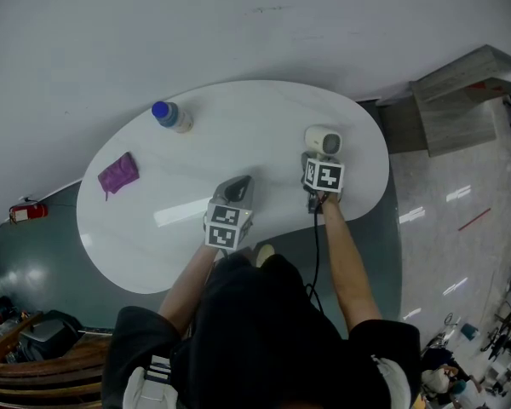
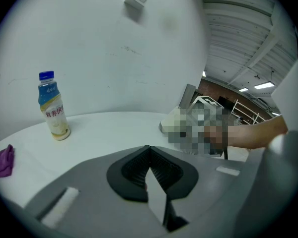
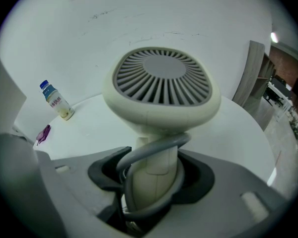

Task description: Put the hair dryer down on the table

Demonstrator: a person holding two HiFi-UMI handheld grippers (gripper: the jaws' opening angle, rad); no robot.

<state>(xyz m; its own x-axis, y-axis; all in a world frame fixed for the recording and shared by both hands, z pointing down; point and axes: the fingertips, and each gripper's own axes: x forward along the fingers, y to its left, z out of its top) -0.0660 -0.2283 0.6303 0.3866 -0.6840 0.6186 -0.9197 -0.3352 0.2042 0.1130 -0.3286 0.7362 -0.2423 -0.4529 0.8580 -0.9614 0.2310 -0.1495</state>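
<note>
Cream dryer sits in my right gripper, whose jaws pinch its handle, with the grey cord looped round it. Its vented head is over the right part of the white table, pointing down at it; I cannot tell whether it touches the top. I judge the task part done: the dryer is over the table, and what is left is to lower it, lay it down and let go. My left gripper hovers just beside, jaws pressed together on nothing. Farther left are a bottle and a purple cloth, well apart from the dryer.
</note>
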